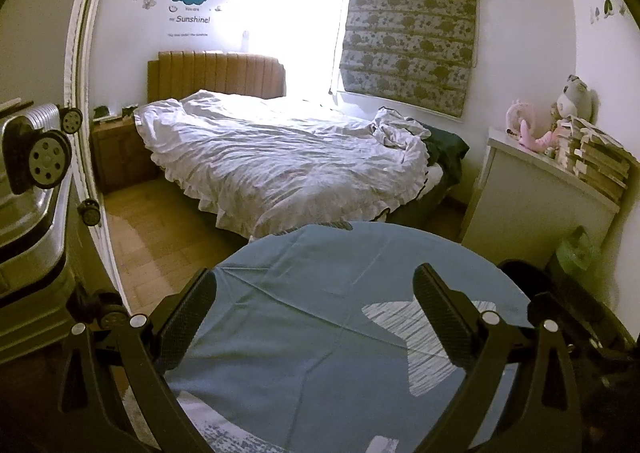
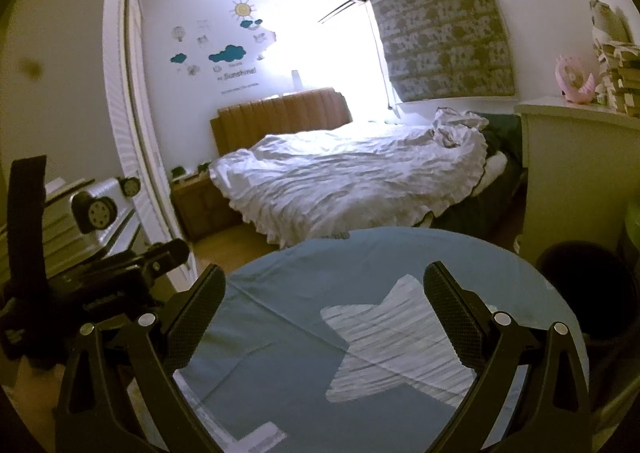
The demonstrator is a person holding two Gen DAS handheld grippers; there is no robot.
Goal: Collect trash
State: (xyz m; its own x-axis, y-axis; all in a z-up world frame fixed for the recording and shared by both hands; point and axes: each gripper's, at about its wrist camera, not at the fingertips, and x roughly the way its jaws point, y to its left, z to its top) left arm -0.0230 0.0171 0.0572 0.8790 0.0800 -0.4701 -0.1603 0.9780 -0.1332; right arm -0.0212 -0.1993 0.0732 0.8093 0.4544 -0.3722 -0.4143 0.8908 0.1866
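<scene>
No trash can be made out on the round table (image 1: 312,293), whose blue cloth with a white star print (image 2: 392,337) fills the lower centre of both views. The left gripper (image 1: 316,317) hangs above it with fingers spread wide, gripping nothing; the right gripper (image 2: 324,317) does likewise. A dark bin (image 2: 588,289) sits at the right edge (its contents hidden). Behind, mid-frame, lies the bed (image 1: 280,157); a suitcase (image 1: 28,189) stands at left.
</scene>
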